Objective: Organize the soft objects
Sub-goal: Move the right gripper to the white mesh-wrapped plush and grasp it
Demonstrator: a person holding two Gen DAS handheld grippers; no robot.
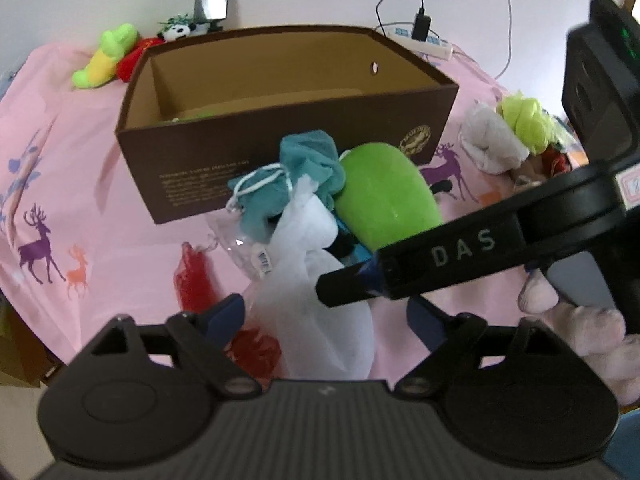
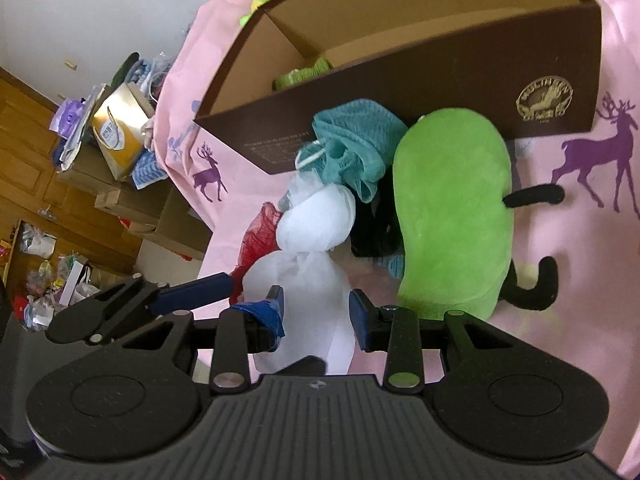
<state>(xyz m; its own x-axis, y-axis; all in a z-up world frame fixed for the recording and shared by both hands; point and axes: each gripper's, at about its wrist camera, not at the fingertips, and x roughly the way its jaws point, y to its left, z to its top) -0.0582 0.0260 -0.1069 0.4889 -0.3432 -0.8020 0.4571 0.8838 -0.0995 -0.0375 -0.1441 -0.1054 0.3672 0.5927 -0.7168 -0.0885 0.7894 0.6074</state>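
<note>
The white mesh (image 2: 308, 280) lies on the pink cloth (image 1: 100, 200) in front of the box (image 1: 280, 152), beside the teal mesh (image 2: 352, 148) and green plush (image 2: 452, 208). The right gripper (image 2: 316, 308) straddles it, jaws closing but seemingly not yet clamped. The left gripper (image 1: 324, 316) hovers spread around the same mesh. The box holds little; most toys remain outside, so the task looks early.

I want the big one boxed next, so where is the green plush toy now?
The bright green plush toy lies on the pink deer-print cloth against the brown cardboard box front, right of the teal mesh pouch.
</note>
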